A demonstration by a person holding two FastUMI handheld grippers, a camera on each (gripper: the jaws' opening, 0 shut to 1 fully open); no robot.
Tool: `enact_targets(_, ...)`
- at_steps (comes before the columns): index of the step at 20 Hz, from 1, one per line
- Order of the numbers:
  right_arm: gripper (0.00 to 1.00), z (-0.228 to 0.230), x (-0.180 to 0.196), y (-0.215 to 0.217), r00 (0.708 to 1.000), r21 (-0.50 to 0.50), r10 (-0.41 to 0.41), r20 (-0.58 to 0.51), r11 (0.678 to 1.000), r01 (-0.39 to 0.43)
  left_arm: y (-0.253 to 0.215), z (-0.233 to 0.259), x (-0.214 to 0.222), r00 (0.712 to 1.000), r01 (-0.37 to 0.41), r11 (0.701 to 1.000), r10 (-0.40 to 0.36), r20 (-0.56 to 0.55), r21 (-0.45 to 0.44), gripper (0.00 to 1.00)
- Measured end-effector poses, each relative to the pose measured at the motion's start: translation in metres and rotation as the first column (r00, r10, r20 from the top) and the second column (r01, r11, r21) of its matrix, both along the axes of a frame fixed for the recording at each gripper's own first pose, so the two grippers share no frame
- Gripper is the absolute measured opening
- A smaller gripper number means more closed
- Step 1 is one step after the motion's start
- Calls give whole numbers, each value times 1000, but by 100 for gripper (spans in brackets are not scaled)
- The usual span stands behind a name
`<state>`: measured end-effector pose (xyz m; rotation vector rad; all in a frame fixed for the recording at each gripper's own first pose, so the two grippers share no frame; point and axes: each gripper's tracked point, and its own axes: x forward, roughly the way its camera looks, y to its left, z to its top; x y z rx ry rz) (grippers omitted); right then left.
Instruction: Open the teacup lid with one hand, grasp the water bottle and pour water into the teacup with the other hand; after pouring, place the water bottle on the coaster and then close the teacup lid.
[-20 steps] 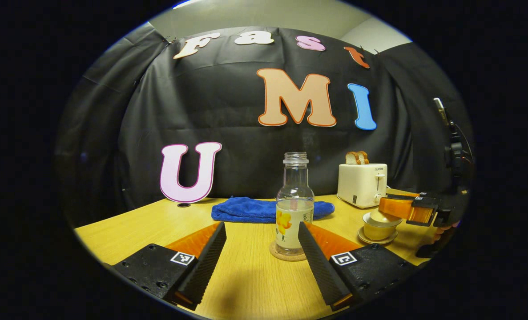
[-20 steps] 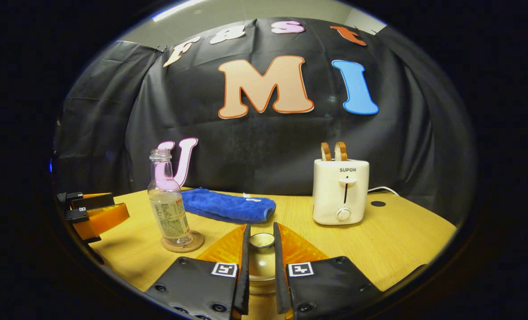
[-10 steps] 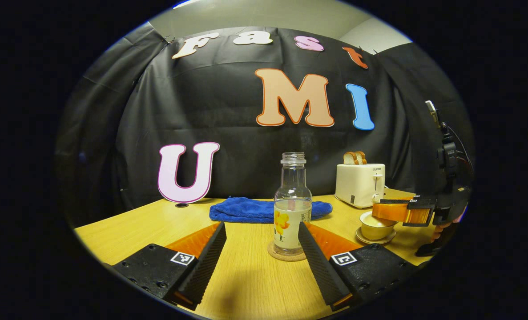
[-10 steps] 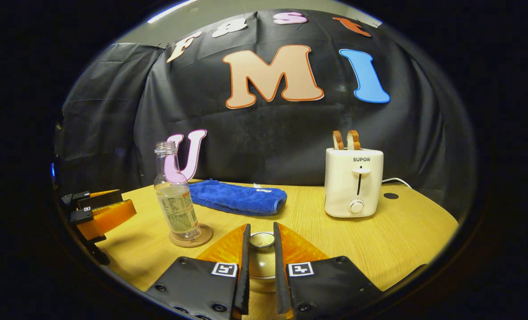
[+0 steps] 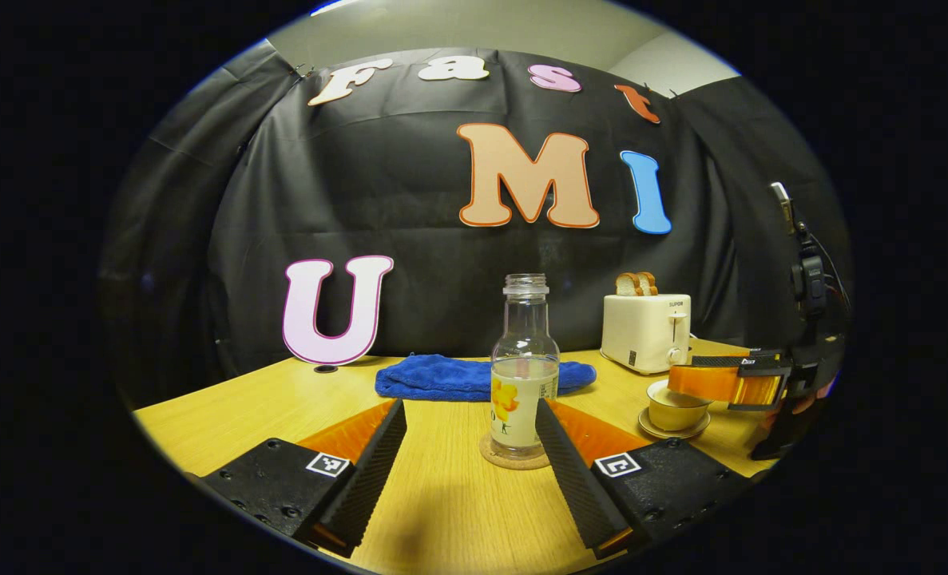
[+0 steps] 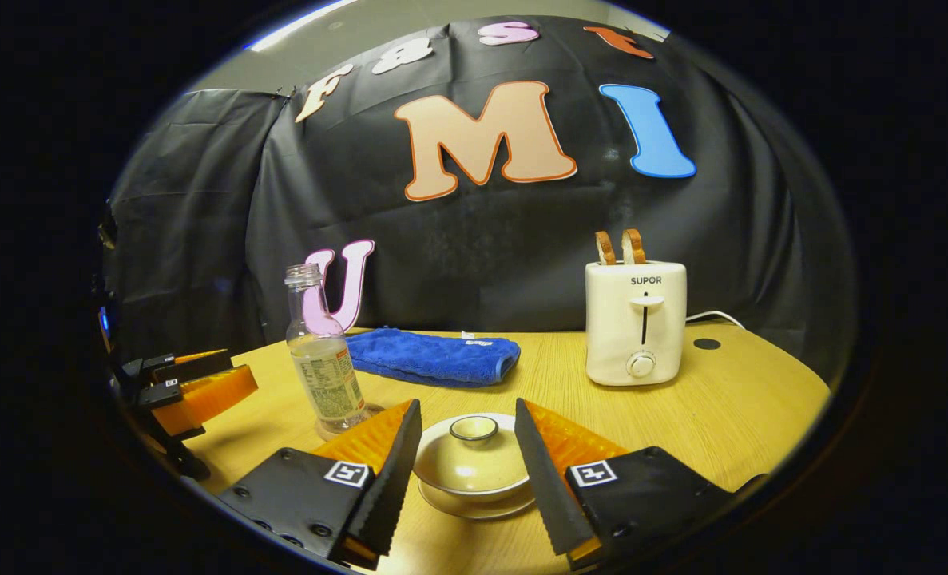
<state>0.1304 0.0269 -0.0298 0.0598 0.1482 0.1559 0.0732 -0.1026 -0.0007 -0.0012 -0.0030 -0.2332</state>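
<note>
in the right gripper view, the right gripper [image 6: 464, 471] stood with its fingers spread apart, one on each side of the lid [image 6: 472, 455], which sat on the teacup [image 6: 474, 487] near the tabletop's [image 6: 721, 423] front edge; neither finger touched it. in the left gripper view, the left gripper [image 5: 470, 455] was also spread wide, short of the water bottle [image 5: 525, 367] standing upright on the coaster [image 5: 513, 459]. farther back lay a blue towel [image 5: 442, 377], and a toaster [image 6: 635, 321] stood toward the back edge.
</note>
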Motion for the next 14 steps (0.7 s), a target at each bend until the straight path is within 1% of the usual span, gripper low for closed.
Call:
enact_targets(1,78,1,-3,0,1000,-8,-2,11,1000,2,0,0,0,1000,0,1000,0,0,0,95)
enact_targets(3,86,6,-10,-2,999,-28,-12,43,1000,14,0,0,0,1000,0,1000,0,0,0,95)
enact_targets(4,83,9,-13,-4,998,-40,-26,64,999,29,0,0,0,1000,0,1000,0,0,0,95)
enact_targets(5,86,12,-16,-7,995,-50,-45,87,998,49,0,0,0,1000,0,1000,0,0,0,95)
enact_targets(6,84,17,-21,-12,991,-55,-70,114,996,77,1,0,0,1000,-3,1000,3,0,1,95)
enact_targets(8,89,25,-29,-23,980,-51,-125,156,990,134,2,1,0,1000,-7,1000,7,0,2,95)
enact_targets(9,84,21,-31,-28,977,-50,-149,150,986,158,2,1,0,1000,-8,1000,8,1,1,95)
enact_targets(10,84,21,-37,-31,974,-51,-163,155,984,173,2,0,0,1000,-8,1000,8,0,2,95)
enact_targets(11,86,23,-41,-34,972,-50,-174,156,982,184,2,0,0,1000,-8,1000,8,1,1,95)
enact_targets(14,96,25,-56,-48,963,-52,-217,158,972,227,4,0,-1,1000,-14,1000,14,-3,1,95)
